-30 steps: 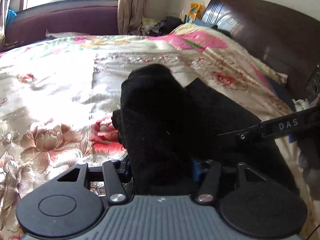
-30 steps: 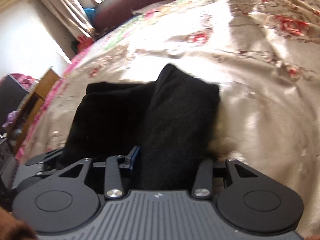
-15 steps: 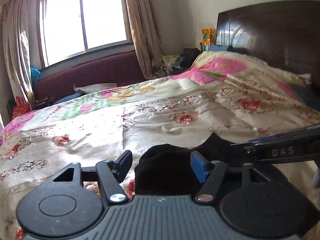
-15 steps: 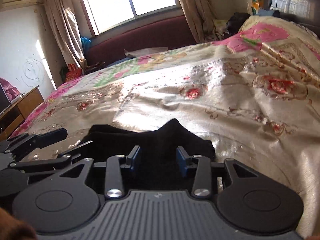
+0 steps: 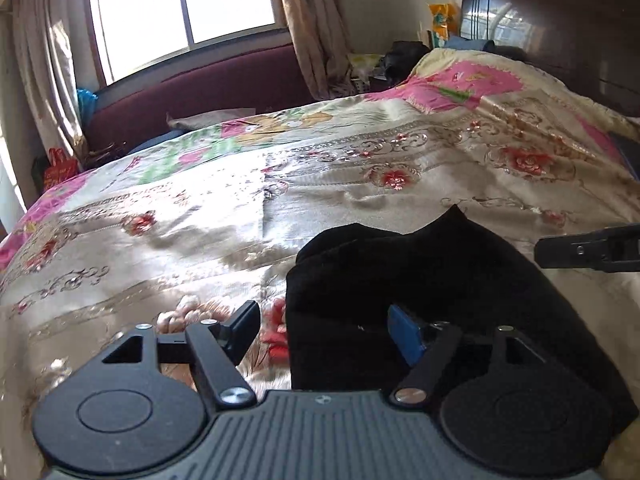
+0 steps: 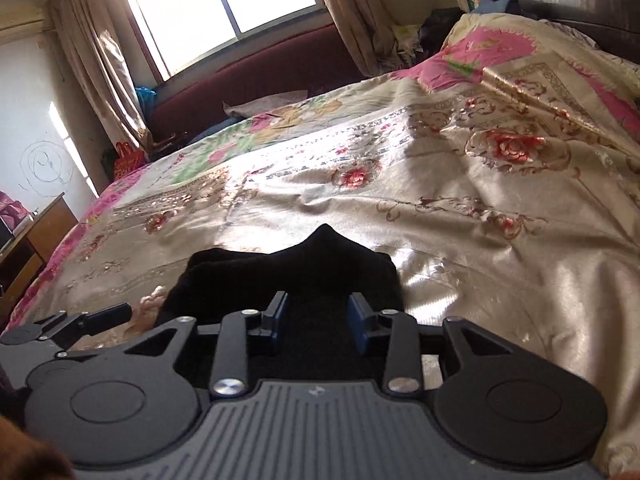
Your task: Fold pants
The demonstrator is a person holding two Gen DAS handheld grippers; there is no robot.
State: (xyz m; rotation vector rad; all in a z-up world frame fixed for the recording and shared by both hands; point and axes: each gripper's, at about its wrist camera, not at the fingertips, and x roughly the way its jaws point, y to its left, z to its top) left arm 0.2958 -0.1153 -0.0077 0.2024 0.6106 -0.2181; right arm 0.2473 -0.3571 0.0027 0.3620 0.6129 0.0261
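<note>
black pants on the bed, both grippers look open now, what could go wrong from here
1. The folded black pants show a corner poking up at the far edge, so the layers look uneven and the fold may spring open.
2. The satin bedspread looks glossy and wrinkled; a nudge could slide the bundle.
3. The open left gripper and right gripper sit low over the cloth; pulling back could snag a layer.

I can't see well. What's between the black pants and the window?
In both wrist views: flowered bedspread first, then the dark red couch below the window, beyond the pants.

Folded black pants [image 5: 432, 280] on floral bedspread [image 5: 200, 216], left gripper [image 5: 324, 332] fingers apart
</note>
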